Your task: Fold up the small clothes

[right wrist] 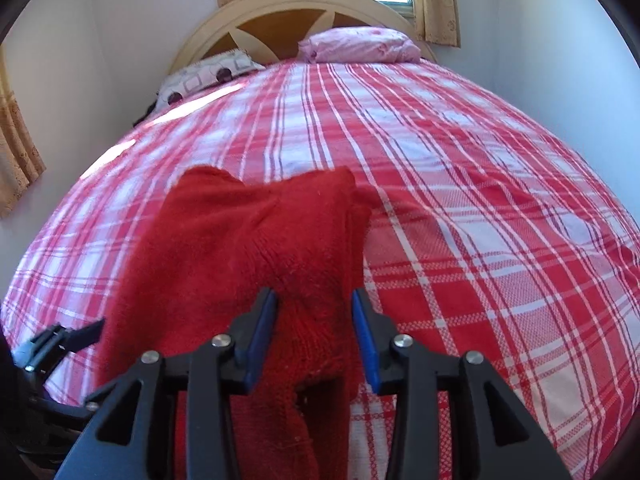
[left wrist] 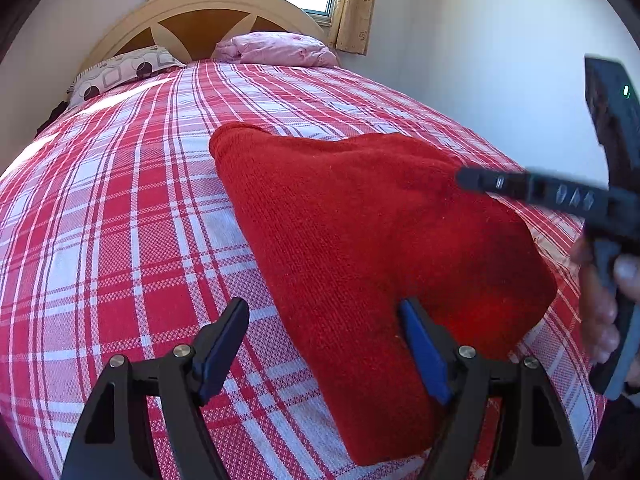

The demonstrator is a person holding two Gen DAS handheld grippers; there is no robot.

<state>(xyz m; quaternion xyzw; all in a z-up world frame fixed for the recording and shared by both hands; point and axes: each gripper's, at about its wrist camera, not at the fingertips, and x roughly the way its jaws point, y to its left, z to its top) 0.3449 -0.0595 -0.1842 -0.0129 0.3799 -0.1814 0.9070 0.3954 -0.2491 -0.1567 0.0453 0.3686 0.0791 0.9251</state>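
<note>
A fuzzy red knitted sweater [left wrist: 360, 240] lay folded on the woven plaid bedspread [left wrist: 120, 240]. The left gripper [left wrist: 324, 344] stood wide apart; the right gripper [right wrist: 316, 328] stood parted astride a knit fold.

Red knitted garment [left wrist: 360, 240] lies folded on the plaid bedspread [left wrist: 120, 240].

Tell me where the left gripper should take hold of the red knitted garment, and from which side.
Grip the near corner of the red knitted garment, where its long left edge meets the bottom hem. Come in low from the left, over the bare plaid bedspread. That edge lies free and flat, and the left gripper probably already straddles it with open jaws.
</note>
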